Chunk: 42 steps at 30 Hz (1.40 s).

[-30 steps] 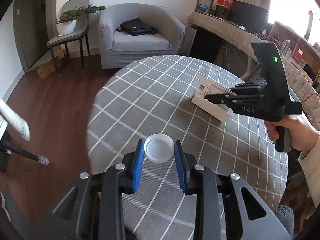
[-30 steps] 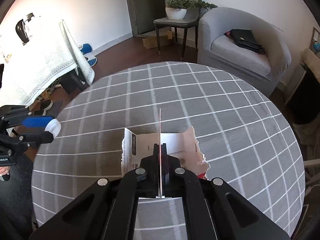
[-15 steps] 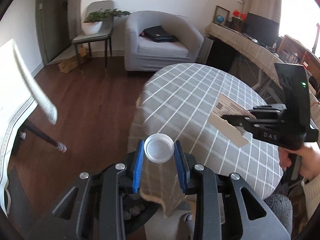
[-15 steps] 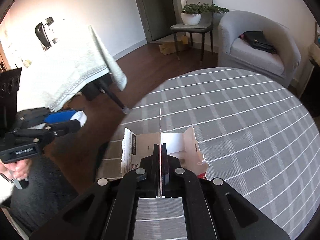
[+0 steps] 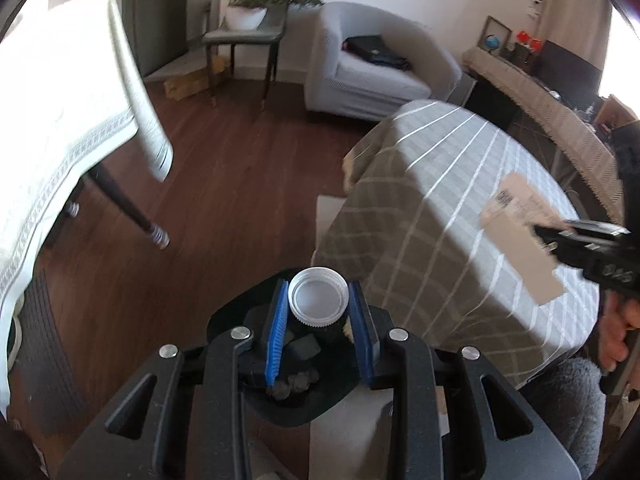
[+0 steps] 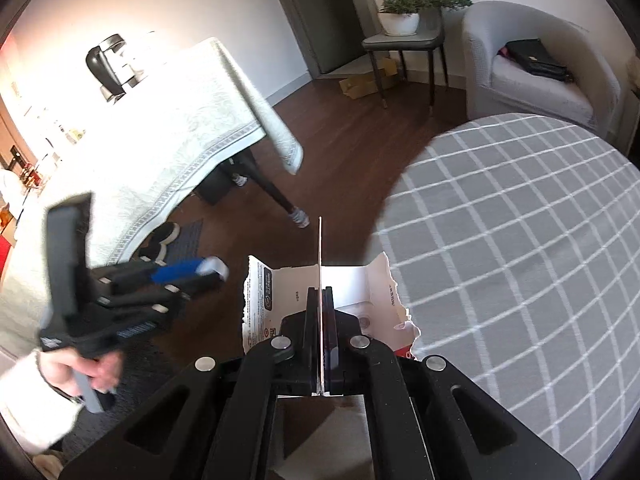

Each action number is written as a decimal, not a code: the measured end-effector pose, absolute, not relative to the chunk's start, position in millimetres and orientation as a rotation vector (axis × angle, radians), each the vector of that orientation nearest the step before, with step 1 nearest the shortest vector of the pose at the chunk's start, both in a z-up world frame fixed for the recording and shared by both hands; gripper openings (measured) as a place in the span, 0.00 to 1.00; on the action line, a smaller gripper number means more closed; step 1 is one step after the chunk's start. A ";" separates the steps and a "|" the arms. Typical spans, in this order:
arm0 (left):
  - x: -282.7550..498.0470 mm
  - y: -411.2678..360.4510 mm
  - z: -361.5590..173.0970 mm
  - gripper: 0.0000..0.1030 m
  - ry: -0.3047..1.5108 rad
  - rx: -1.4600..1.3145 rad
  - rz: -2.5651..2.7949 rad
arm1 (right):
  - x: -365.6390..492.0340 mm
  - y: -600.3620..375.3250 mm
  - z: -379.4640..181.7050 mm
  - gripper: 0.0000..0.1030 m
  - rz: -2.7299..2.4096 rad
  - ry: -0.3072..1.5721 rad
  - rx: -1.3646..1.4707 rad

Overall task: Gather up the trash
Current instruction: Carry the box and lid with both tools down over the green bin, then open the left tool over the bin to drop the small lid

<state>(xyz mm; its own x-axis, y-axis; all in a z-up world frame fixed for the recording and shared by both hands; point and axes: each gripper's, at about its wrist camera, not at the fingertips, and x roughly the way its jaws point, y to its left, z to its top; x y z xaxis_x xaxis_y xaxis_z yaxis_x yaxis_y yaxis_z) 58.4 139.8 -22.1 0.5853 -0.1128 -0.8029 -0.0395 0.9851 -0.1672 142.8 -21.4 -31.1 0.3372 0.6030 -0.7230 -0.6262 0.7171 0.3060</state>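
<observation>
I see a dark wood floor (image 5: 224,184); a grey armchair (image 5: 372,72) by the white wall (image 6: 192,4); a round checked table (image 6: 520,240); sunlight.

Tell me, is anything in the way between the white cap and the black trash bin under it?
Nothing visible is. The left gripper holds the white cap directly above the open black trash bin, with only dark trash already inside. The bin has no lid over it.
</observation>
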 end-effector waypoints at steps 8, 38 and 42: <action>59.2 161.6 -80.3 0.31 1.070 -0.211 -0.021 | 132.4 21.8 -39.4 0.01 0.818 0.961 -0.061; 38.7 190.0 -111.7 0.48 1.126 -0.244 -0.001 | 128.4 85.1 -85.7 0.01 0.797 1.072 -0.162; 30.6 198.4 -83.1 0.47 1.061 -0.246 0.008 | 125.4 95.3 -99.8 0.01 0.799 1.101 -0.189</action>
